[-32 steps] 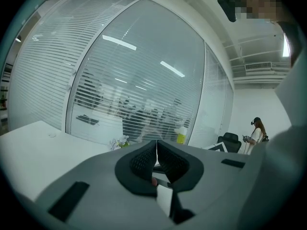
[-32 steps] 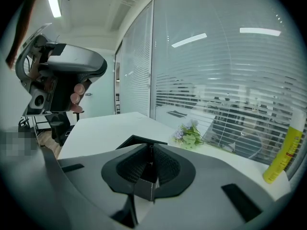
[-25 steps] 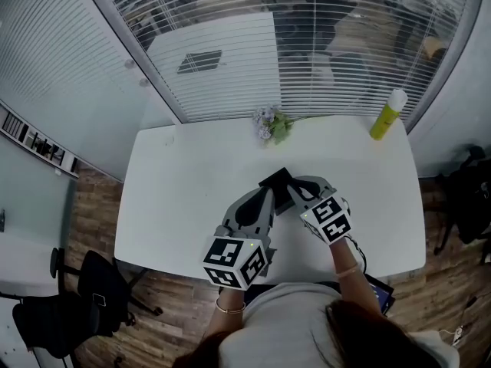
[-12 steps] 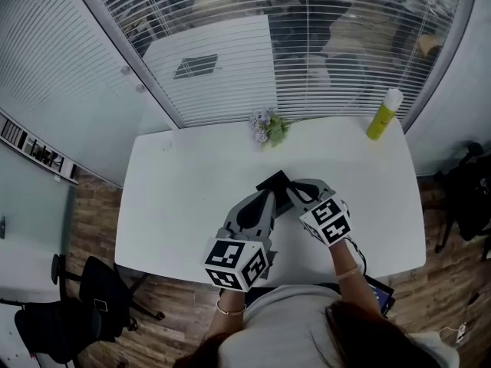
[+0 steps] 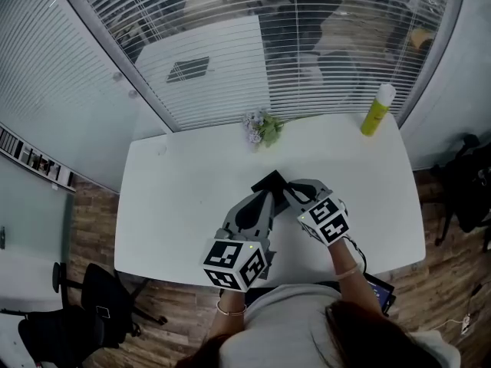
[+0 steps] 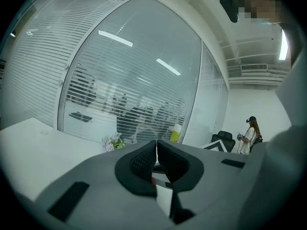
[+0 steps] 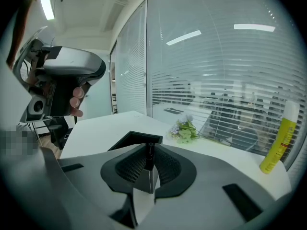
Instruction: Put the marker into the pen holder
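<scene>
Two tongs, one marker, one pen holder, grouped at the middle of the white bench (image 5: 176,198). Change over the last second is slight: both tongs keep their stations at the holder and only the head view's framing has drifted. Right tongs (image 7: 148,164): closed on the slim black marker (image 7: 149,153), which stands upright between the pads. Pen holder (image 7: 134,139): black, square, open-topped, lying just beyond those jaws. Left tongs (image 6: 157,159): jaws pressed together with nothing visible between them, tips at the holder's near side. Judgement: the marker is poised at the mouth but not yet in, and whether it is centred over the opening cannot be told.
</scene>
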Tool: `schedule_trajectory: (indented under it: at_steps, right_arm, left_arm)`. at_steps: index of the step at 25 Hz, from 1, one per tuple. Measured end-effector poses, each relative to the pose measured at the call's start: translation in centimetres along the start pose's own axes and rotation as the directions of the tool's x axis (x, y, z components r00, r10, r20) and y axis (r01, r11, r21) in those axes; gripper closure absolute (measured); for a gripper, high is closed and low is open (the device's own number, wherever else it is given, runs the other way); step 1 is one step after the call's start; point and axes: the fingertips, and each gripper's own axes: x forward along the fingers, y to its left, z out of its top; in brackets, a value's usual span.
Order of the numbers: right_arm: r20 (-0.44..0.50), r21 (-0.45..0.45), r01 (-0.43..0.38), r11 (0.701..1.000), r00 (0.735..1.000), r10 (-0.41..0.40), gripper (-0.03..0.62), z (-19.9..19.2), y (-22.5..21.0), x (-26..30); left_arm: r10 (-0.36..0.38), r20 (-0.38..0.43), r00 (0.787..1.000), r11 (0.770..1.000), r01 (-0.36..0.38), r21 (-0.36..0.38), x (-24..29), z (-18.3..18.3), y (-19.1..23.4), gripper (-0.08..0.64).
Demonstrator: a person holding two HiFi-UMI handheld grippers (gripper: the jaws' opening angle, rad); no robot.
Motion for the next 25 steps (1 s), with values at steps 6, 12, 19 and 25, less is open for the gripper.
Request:
schedule_trajectory:
  at_steps: [6, 12, 19, 25]
  right_arm:
    - [0.021, 0.015, -0.002, 1.0, 1.0, 0.001, 0.5, 0.5, 0.3, -0.4]
    - [0.047, 0.012, 0.012, 1.0, 0.999, -0.013, 0.499, 1.0, 0.5, -1.3]
    - [0.071, -0.022, 0.048, 0.999, 0.996, -0.046, 0.5, 0.9, 0.2, -3.1]
    - [0.139, 0.003, 0.039, 0.999, 0.99, -0.039, 0.506, 2.0, 0.5, -5.3]
  left_arm:
    - [-0.004, -0.007, 1.0, 1.0, 0.004, 0.013, -0.2, -0.1, -0.3, 0.535]
    - [0.015, -0.01, 1.0, 0.999, -0.014, 0.042, -0.7, -0.3, -0.4, 0.535]
    - [0.061, -0.006, 0.998, 0.994, -0.06, 0.086, -1.5, -0.7, -0.5, 0.535]
    - [0.094, 0.006, 0.996, 0.993, -0.094, 0.071, -2.4, -1.3, -1.3, 0.535]
